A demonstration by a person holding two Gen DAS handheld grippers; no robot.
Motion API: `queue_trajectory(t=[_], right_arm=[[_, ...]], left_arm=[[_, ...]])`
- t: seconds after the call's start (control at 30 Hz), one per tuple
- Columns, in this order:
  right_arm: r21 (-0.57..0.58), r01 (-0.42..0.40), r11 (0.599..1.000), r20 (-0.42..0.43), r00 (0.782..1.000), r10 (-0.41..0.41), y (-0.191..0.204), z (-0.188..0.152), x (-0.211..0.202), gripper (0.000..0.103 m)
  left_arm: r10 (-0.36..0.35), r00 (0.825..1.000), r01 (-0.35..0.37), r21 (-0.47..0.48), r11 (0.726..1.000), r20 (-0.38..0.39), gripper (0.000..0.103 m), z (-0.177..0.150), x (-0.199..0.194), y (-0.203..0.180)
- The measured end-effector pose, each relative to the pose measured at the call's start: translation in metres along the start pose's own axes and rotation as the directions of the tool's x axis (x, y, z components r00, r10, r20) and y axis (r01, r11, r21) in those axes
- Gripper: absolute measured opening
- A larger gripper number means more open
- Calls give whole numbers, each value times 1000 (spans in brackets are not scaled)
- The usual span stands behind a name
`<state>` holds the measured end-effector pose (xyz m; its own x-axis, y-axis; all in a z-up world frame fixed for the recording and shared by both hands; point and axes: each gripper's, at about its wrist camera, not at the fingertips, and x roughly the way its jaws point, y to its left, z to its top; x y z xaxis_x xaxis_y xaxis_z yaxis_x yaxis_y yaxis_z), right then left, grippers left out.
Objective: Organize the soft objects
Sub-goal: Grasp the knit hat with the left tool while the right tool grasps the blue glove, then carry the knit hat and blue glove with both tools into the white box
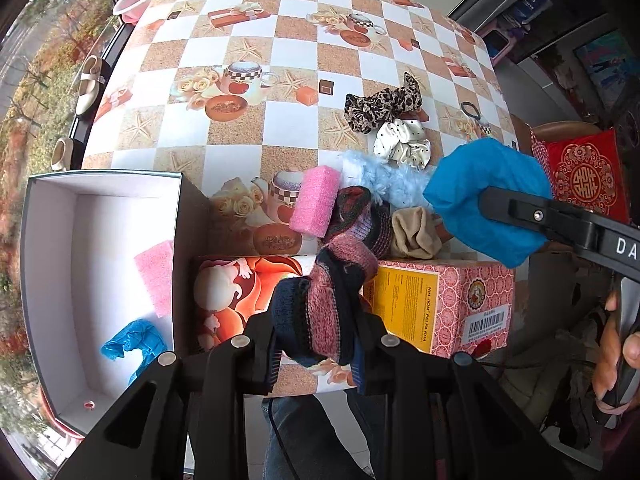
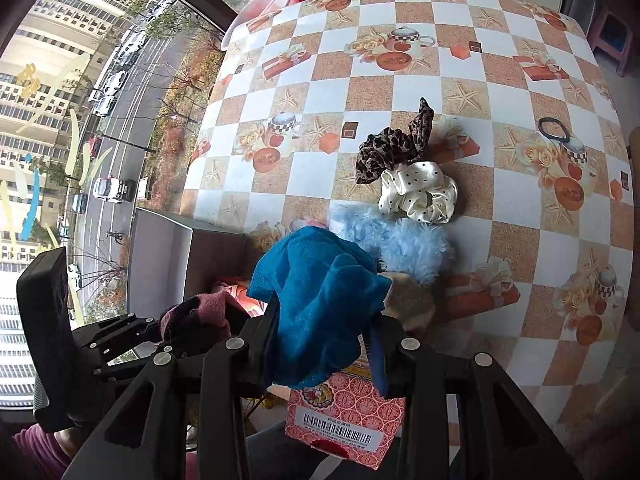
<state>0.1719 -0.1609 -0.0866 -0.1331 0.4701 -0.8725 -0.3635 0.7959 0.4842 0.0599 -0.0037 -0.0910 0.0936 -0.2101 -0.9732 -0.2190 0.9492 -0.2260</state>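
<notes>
Left wrist view: left gripper is clamped on the striped knit sock, which hangs over the table edge beside the open white box, likely its destination, since a pink sponge already sits inside. Right gripper is pinched on the blue cloth, lifted clear above the remaining pile near the fluffy blue scrunchie.

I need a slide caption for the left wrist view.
Left gripper lifts a knitted sock; right gripper holds blue cloth.
</notes>
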Motion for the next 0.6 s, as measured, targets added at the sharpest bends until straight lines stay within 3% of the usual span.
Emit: queue_trajectory(t=[0.27,0.6], right_arm=[[-65,14,998,-29,999,-16,34,-24,0,39],[-149,15,989,-89,996,-29,83,-51,15,39]], left_arm=[[-3,999,2,12,1000,33,30,-22,-17,9],[2,994,3,-50,999,109,30,-40,-44,44]])
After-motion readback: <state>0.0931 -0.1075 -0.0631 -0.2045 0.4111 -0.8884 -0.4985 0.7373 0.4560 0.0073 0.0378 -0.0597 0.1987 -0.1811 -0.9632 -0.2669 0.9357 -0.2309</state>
